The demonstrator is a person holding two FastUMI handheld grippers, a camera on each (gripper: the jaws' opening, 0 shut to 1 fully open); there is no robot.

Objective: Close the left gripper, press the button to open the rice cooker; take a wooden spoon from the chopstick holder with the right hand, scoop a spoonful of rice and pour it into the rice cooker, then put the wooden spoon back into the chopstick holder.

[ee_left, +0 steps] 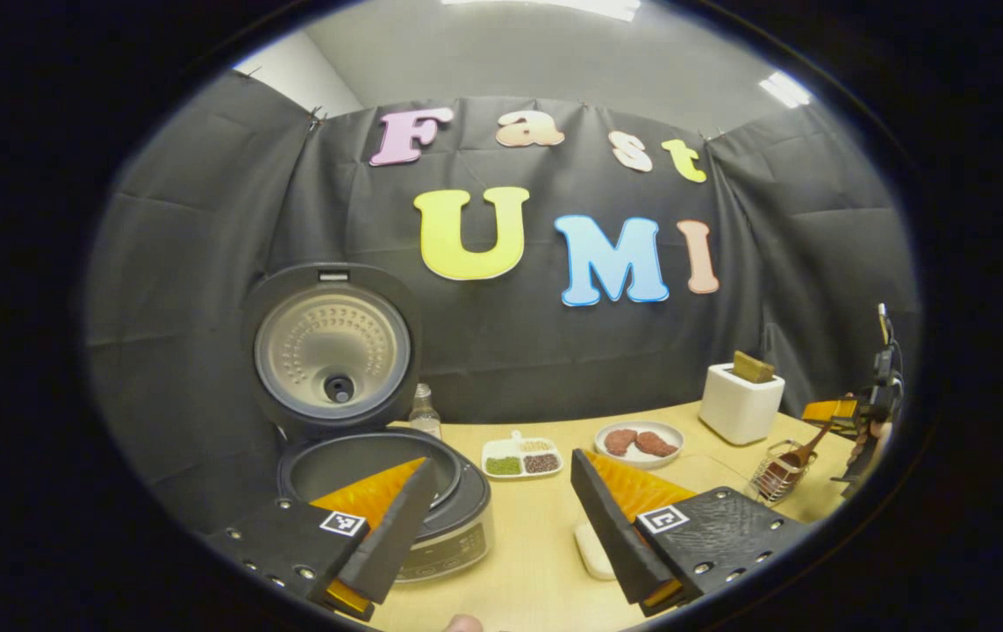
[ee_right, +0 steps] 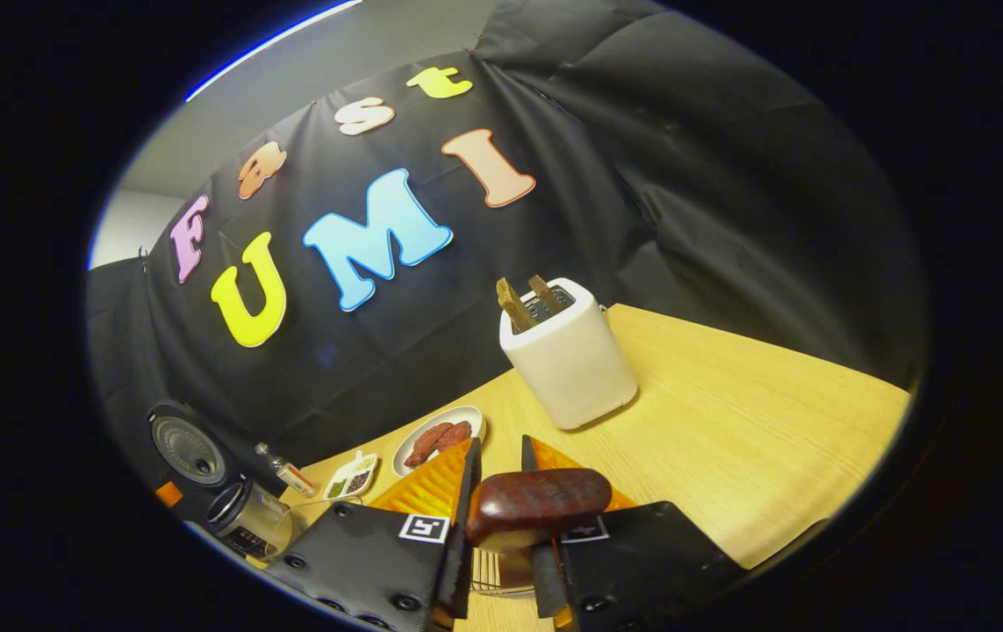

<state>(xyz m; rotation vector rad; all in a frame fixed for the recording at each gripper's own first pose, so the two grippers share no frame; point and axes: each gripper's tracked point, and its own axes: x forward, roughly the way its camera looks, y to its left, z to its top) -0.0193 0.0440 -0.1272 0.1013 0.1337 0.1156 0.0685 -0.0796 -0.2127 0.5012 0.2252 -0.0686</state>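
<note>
The rice cooker (ee_left: 431,518) stands open at the left of the table, its lid (ee_left: 333,351) upright and the inner pot bare. My left gripper (ee_left: 501,470) hangs open just right of the pot, its fingers wide apart with nothing between them. At the far right, my right gripper (ee_left: 856,421) holds the wooden spoon (ee_left: 798,456) over the wire chopstick holder (ee_left: 775,474). In the right gripper view, the right gripper (ee_right: 499,452) is shut on the spoon's dark brown end (ee_right: 536,505), with the wire holder (ee_right: 490,570) below. A white divided dish (ee_left: 521,458) holds rice and beans.
A plate of meat pieces (ee_left: 639,441) sits behind the left gripper, a white toaster (ee_left: 740,402) with bread at the back right. A small bottle (ee_left: 423,411) stands beside the cooker, and a small white block (ee_left: 593,549) lies near the front. Bare table (ee_right: 755,421) spreads right of the toaster (ee_right: 567,360).
</note>
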